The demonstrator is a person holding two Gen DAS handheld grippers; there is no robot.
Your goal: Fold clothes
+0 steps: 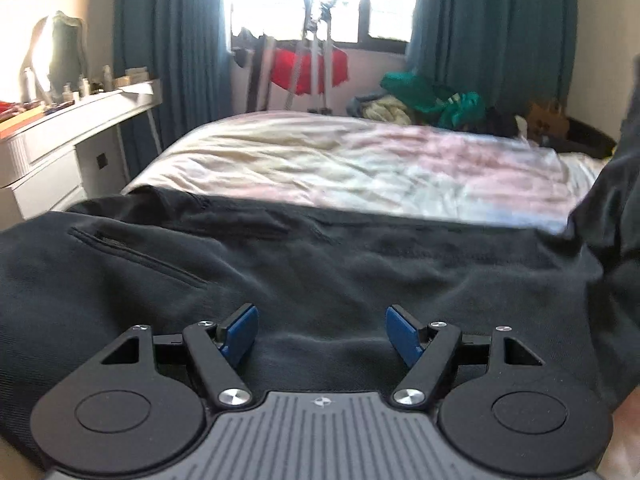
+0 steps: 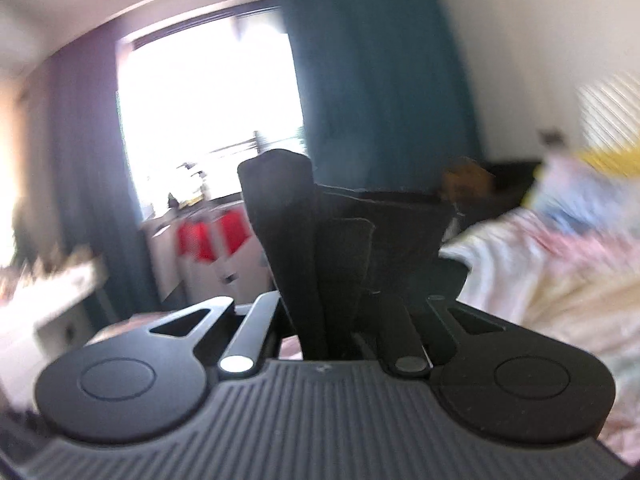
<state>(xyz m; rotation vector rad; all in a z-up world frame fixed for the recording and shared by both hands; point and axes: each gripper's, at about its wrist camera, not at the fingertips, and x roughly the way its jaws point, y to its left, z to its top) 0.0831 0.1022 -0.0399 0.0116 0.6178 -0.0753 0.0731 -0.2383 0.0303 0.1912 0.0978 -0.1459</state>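
A dark charcoal garment [image 1: 304,268] with a slit pocket lies spread across the near part of the bed [image 1: 360,164]. My left gripper [image 1: 322,334] hovers just over its near edge, jaws wide apart, blue pads [image 1: 240,330] empty. At the right edge of the left wrist view, part of the garment [image 1: 616,208] rises up off the bed. My right gripper [image 2: 336,332] is shut on a bunched fold of the dark garment [image 2: 320,232], held up in the air; the cloth sticks up between the jaws and hides the pads. The right wrist view is motion-blurred.
A white dressing table [image 1: 68,140] with bottles stands left of the bed. A heap of green and other clothes [image 1: 424,104] lies at the bed's far side. A drying rack with red cloth [image 1: 308,68] stands under the window between teal curtains [image 1: 172,40].
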